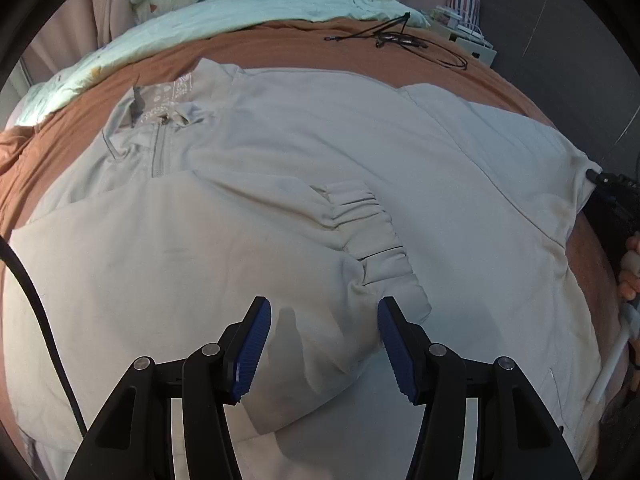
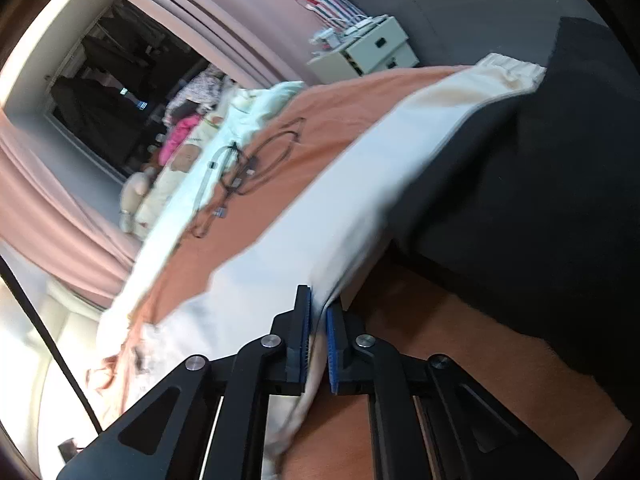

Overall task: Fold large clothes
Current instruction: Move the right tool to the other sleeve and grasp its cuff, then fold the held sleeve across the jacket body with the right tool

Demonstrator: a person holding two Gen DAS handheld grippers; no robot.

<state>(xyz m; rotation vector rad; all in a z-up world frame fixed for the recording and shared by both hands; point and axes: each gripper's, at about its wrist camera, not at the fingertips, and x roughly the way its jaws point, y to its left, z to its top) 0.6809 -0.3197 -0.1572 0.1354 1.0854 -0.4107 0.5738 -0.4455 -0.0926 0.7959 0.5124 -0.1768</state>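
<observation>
Through the left wrist camera, my left gripper (image 1: pixel 324 344) hangs with its jaws spread wide and nothing between them, just above the pale grey jacket (image 1: pixel 360 152) spread flat on the bed. One sleeve (image 1: pixel 248 248) lies folded across the chest, its ribbed cuff (image 1: pixel 376 248) just ahead of my right-hand pad; I judge I've let it lie there as the first fold. The collar and zip (image 1: pixel 162 148) are far ahead to my left. Beyond the garment runs the rust-brown bedsheet (image 1: pixel 280 46), with a coil of black cable (image 1: pixel 404 38) and a pale quilt (image 1: pixel 224 12) at the far end.

Through the right wrist camera, tilted and blurred, my right gripper (image 2: pixel 318 320) is clamped on the jacket's edge (image 2: pixel 320 240), cloth pinched between the blue pads (image 2: pixel 306 320). The fabric stretches away ahead, lifted, I think, to carry the side over. Something dark (image 2: pixel 540 180) fills my right side. Farther off stand pink curtains (image 2: pixel 224 12) and a small drawer unit (image 2: pixel 372 50).
</observation>
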